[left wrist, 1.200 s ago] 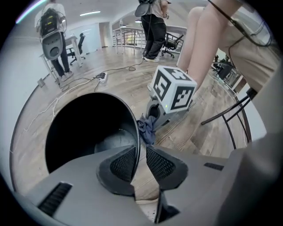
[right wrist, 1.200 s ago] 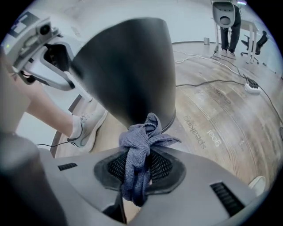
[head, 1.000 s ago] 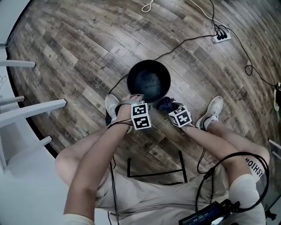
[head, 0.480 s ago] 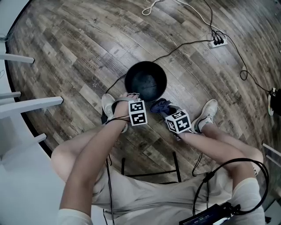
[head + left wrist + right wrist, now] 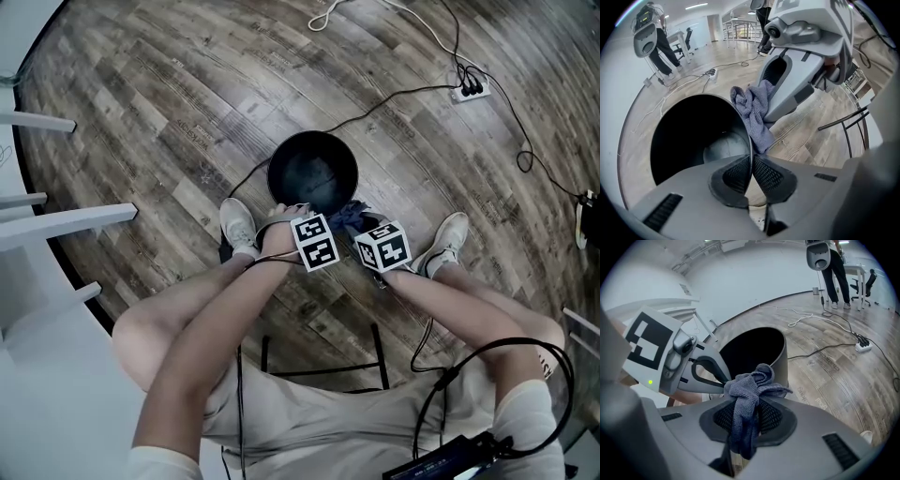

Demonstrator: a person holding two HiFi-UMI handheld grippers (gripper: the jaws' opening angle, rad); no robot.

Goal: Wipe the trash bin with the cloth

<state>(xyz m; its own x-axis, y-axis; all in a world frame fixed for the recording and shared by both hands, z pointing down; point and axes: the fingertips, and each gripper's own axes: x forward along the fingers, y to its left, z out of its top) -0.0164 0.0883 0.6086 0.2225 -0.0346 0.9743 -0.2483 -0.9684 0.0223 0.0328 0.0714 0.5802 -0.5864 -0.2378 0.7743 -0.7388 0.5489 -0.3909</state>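
Black round plastic trash bin (image 5: 313, 134): your left tool (image 5: 751, 157) pinches its rim, your right tool (image 5: 749, 404) grips the bunched blue-grey cloth (image 5: 747, 394) against it; wiping seems barely started.

From the head view we catch only a scrap of the cloth (image 5: 348, 217); the right claw (image 5: 747, 417) covers the rest. The left claw (image 5: 751, 169) hides the near rim of the trash bin (image 5: 312, 171). Plugs on the power strip (image 5: 472, 86) are too small to count.
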